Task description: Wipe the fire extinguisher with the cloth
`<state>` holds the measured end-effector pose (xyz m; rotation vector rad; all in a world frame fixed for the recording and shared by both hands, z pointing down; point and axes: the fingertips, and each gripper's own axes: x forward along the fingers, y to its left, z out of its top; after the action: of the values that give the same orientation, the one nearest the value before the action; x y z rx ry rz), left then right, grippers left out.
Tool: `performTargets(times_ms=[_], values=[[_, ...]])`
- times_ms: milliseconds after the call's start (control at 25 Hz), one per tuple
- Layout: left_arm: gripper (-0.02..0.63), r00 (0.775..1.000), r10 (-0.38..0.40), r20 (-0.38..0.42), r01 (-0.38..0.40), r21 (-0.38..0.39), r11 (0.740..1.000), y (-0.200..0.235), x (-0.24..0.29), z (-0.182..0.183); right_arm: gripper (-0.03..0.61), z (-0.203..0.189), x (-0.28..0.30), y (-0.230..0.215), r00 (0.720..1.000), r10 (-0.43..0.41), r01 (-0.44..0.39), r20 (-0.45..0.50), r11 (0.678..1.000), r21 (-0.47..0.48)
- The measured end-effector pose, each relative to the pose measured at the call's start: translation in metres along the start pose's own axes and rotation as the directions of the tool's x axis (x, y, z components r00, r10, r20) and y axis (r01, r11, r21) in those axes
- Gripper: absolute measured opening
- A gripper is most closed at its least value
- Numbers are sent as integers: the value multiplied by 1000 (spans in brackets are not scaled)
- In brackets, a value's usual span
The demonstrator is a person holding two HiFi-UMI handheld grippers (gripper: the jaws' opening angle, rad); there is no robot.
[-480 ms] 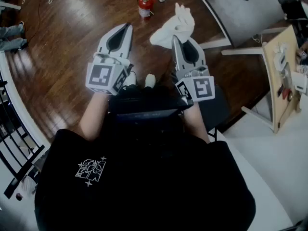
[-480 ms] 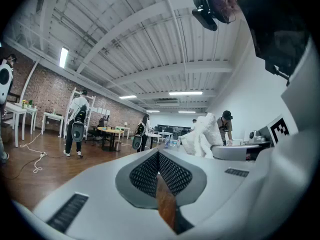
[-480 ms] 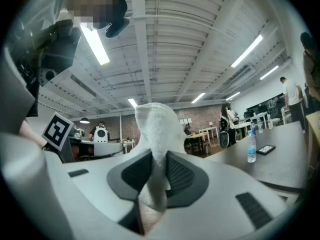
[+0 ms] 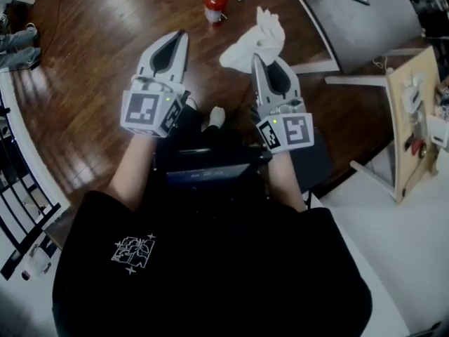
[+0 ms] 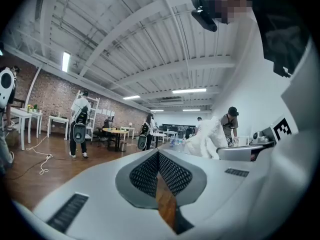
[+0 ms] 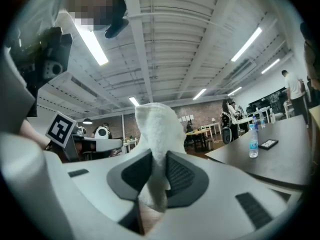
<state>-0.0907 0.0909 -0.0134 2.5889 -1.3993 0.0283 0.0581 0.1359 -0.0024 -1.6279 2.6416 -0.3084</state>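
Note:
A small red fire extinguisher stands on the wooden floor, far ahead of both grippers. My right gripper is shut on a white cloth, which bunches up past its tips. In the right gripper view the cloth is pinched between the jaws and rises above them. My left gripper is shut with nothing in it. In the left gripper view its jaws meet at the tips and the cloth shows at the right. The extinguisher is not visible in either gripper view.
A dark grey table with a water bottle stands at the upper right. A wooden board with tools leans at the far right. A railing runs along the left. Several people and desks stand in the distance.
Both grippers and the cloth have stayed almost where they were in the view; the floor and extinguisher shifted very slightly as the head moved.

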Motion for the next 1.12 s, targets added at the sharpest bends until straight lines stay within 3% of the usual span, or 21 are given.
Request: performTargets(times_ms=[280, 440, 560, 760, 1120], values=[[0, 1000, -3, 3, 3, -6, 1000, 11, 29, -17, 89, -17, 20, -26, 1000, -7, 7, -15, 1000, -6], [0, 999, -33, -20, 33, -23, 999, 39, 79, -28, 89, -31, 66, -55, 999, -40, 40, -35, 999, 7], [0, 997, -64, -39, 63, -27, 998, 62, 122, -53, 89, -63, 105, -81, 997, -56, 57, -53, 998, 21], [0, 994, -103, -43, 102, -27, 994, 116, 191, -144, 89, -160, 180, -129, 996, -45, 43, -71, 999, -22], [0, 995, -96, 8, 96, -33, 995, 198, 281, -333, 89, -392, 295, -233, 997, -41, 38, -65, 998, -48]])
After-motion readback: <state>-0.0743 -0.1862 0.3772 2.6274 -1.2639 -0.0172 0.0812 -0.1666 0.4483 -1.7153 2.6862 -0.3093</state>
